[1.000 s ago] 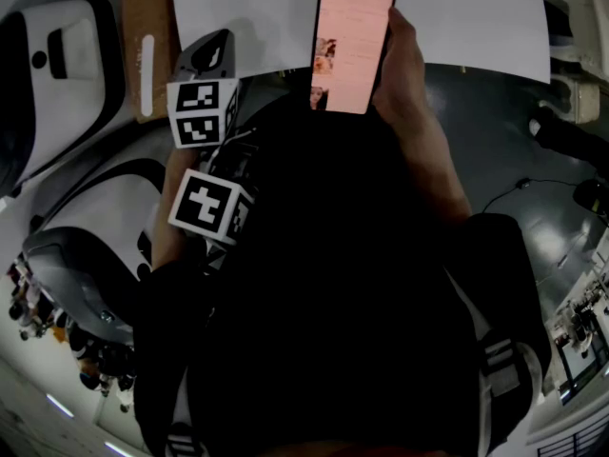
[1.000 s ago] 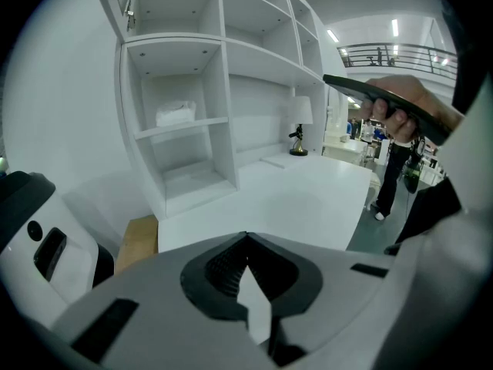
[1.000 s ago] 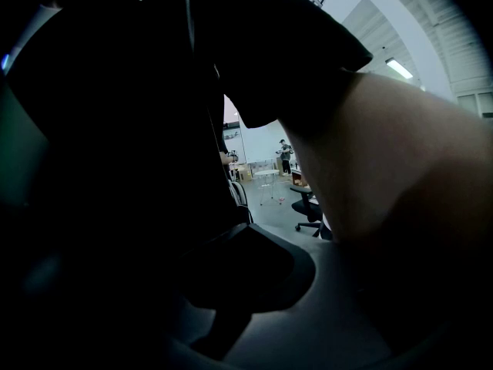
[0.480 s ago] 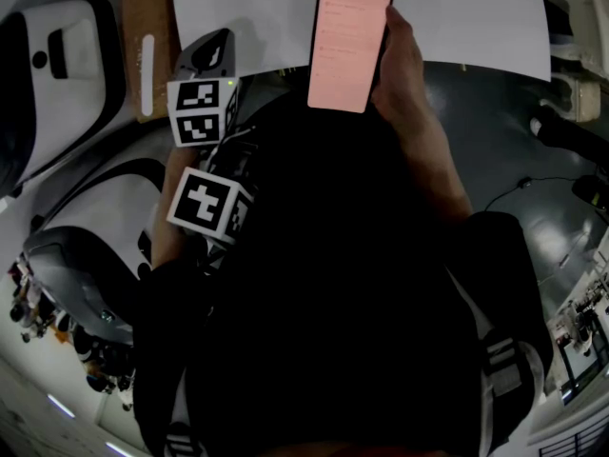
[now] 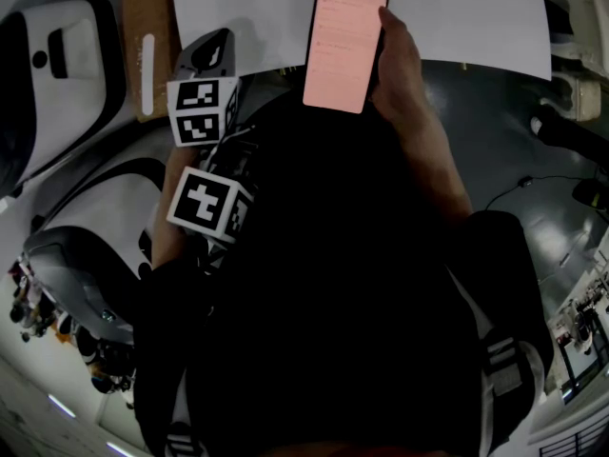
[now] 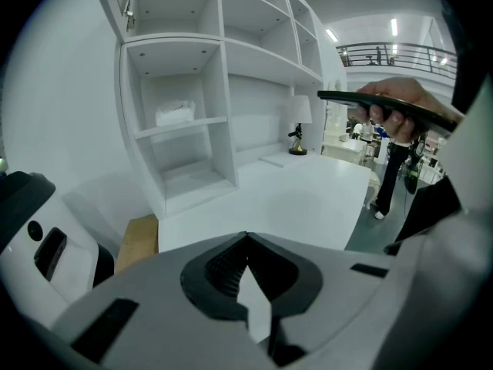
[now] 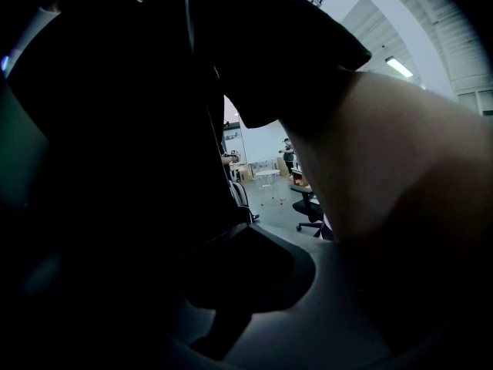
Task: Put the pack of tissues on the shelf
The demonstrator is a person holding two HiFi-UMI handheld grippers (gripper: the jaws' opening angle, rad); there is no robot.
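A person stands near the white shelf (image 6: 223,91) and looks at a phone (image 5: 345,41) held up in one bare hand (image 5: 400,65). No one is moving the tissues right now.

The pack of tissues (image 6: 176,114) looks like the soft white lump lying inside the shelf, in a box in the left row. So I think the job is done, or not going on at this moment.

The left gripper (image 6: 246,237) points across the tabletop (image 6: 293,199) at the shelf. Its jaws are pressed together and there is nothing in them. The right gripper (image 7: 246,233) points away from the shelf, at the person's black shirt and arm. It is dark there, but its jaws look pressed together too, with nothing between them.

Both grippers are bunched up against the person's side, and the person's eyes are on the phone. That is what worries me. A gripper could slip and drop, because no one is watching it. Or the person could turn toward the shelf and knock the left gripper on the tabletop edge or on the brown board (image 6: 137,241) lying in front of the shelf
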